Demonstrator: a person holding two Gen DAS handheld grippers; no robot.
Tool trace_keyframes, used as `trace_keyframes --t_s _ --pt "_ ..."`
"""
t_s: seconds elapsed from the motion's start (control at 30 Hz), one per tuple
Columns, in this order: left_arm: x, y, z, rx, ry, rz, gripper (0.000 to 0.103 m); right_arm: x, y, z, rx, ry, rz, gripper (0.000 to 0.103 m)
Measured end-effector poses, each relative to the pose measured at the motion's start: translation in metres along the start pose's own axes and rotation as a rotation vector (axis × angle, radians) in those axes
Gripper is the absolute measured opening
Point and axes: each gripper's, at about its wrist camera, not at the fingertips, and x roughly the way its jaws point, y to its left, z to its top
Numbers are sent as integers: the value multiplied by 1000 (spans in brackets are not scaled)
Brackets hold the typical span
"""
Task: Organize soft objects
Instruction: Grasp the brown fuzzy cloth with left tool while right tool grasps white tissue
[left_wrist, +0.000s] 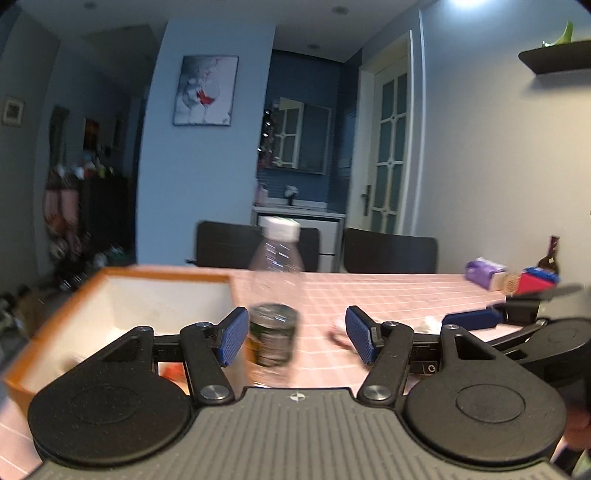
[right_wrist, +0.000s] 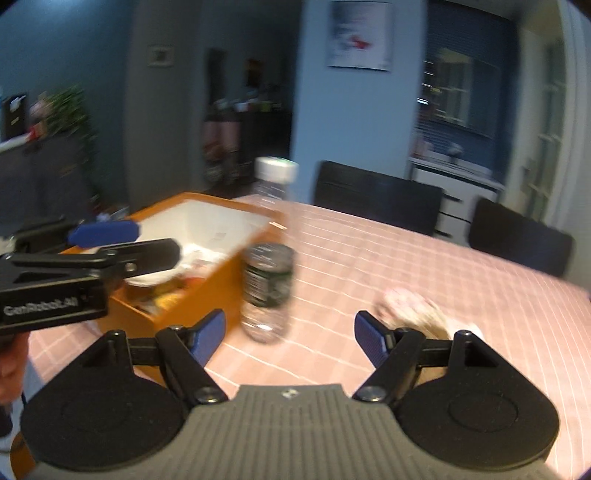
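Note:
A clear plastic bottle (left_wrist: 275, 295) with a white cap and dark label stands on the pink checked tablecloth (left_wrist: 388, 295). It is just beyond my left gripper (left_wrist: 295, 338), which is open, and no pad touches it. An orange box (left_wrist: 110, 295) with a white inside sits to its left. A small pale pink soft thing (left_wrist: 338, 332) lies blurred by the right finger. In the right wrist view my right gripper (right_wrist: 290, 338) is open and empty, the bottle (right_wrist: 269, 280) ahead of it. The soft pinkish lump (right_wrist: 410, 306) lies just past its right finger. The box (right_wrist: 207, 236) holds mixed items.
A purple tissue pack (left_wrist: 484, 271), a red and blue carton (left_wrist: 535, 280) and a dark bottle (left_wrist: 550, 254) stand at the table's right end. Two dark chairs (right_wrist: 376, 195) line the far edge. A hand (right_wrist: 11, 362) holds the left tool over the box.

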Motion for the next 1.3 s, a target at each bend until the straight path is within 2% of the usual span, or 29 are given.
trace_keyframes --t_s 0.1,0.3,0.4,0.47,0.57,0.73,0.8,0.93,0.97,1.0,1.13,1.2,1.3 --pt "11 -12 -10 -14 28 -64 71 0 -26 -19 64 6 -59 76" --pt "53 -31 -23 32 98 -148 71 15 -75 -41 168 51 -173 81" --pt "71 -40 -32 -9 148 -188 71 24 -98 -47 188 45 -240 82" --pt "87 -43 -34 -35 178 -200 71 32 -110 -46 187 23 -289 86" --pt "106 -49 -39 -58 220 -210 71 51 -129 -46 202 10 -347 86" --pt "142 -58 -46 -96 292 -207 72 81 -162 -51 291 31 -307 90" --pt "155 -61 -48 -115 314 -196 74 91 -170 -51 324 38 -279 95" --pt "177 -64 -53 -169 362 -195 75 111 -185 -52 374 71 -222 96" --pt "181 -64 -54 -176 373 -189 75 116 -188 -53 385 88 -212 94" --pt "183 -64 -56 -183 381 -185 75 120 -188 -55 393 102 -197 85" --pt "196 -65 -59 -221 411 -187 76 128 -197 -66 487 112 -87 63" --pt "200 -63 -60 -249 422 -186 76 128 -198 -67 516 112 -53 49" --pt "207 -65 -61 -281 436 -193 76 125 -195 -68 494 113 -47 39"
